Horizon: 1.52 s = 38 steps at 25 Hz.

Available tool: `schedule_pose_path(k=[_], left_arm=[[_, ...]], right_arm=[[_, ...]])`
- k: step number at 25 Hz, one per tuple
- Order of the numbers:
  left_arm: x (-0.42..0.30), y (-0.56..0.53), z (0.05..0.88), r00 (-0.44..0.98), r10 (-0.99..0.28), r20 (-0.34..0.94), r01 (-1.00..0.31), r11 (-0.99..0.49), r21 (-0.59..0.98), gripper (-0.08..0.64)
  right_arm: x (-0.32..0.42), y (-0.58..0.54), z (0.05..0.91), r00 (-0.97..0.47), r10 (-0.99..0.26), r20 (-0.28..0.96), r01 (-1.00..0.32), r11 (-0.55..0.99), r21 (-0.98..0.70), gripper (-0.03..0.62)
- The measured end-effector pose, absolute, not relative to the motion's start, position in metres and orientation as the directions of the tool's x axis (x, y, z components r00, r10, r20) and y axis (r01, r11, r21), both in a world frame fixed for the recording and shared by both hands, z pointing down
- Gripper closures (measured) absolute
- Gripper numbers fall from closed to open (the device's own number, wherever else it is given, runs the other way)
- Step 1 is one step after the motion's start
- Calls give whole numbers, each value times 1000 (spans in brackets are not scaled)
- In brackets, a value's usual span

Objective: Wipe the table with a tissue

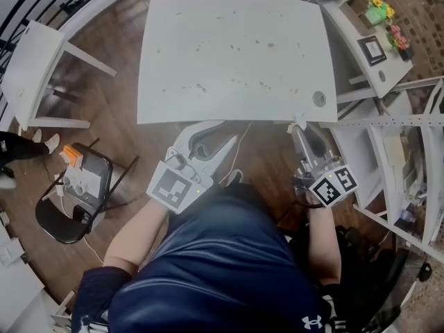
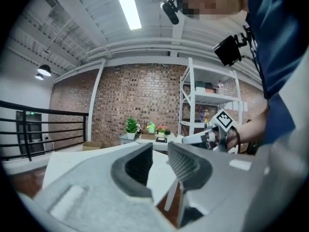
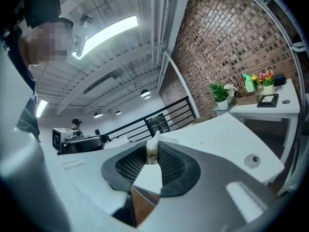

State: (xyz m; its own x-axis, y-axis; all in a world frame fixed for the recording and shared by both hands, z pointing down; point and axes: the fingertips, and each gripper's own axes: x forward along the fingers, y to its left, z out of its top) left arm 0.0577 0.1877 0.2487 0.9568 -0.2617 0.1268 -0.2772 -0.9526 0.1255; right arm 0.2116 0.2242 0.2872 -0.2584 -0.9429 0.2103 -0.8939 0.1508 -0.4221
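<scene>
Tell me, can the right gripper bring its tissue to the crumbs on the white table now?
Probably yes. The right gripper, shut on the tissue, is at the near edge of the table, and nothing stands between it and the crumbs further in.

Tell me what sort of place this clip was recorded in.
Probably an indoor loft-style studio or workshop: an exposed red brick wall, a black metal railing along an upper level, and a white metal shelving unit.
</scene>
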Motion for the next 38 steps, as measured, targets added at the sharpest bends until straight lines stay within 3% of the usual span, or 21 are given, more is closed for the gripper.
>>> schedule_pose_path(k=[8,20,38], left_arm=[[95,146,271,969,-182,165,-207,-967,151,482],[159,130,320,919,-242,312,-321,-918,233,512],[196,113,368,896,-260,360,-376,-875,304,512]], right_arm=[[251,198,335,-213,-920,328,-910,65,-411,517],[321,166,423,-325,-847,420,-869,92,-487,517],[341,147,488,-422,-727,542,-857,125,-500,518]])
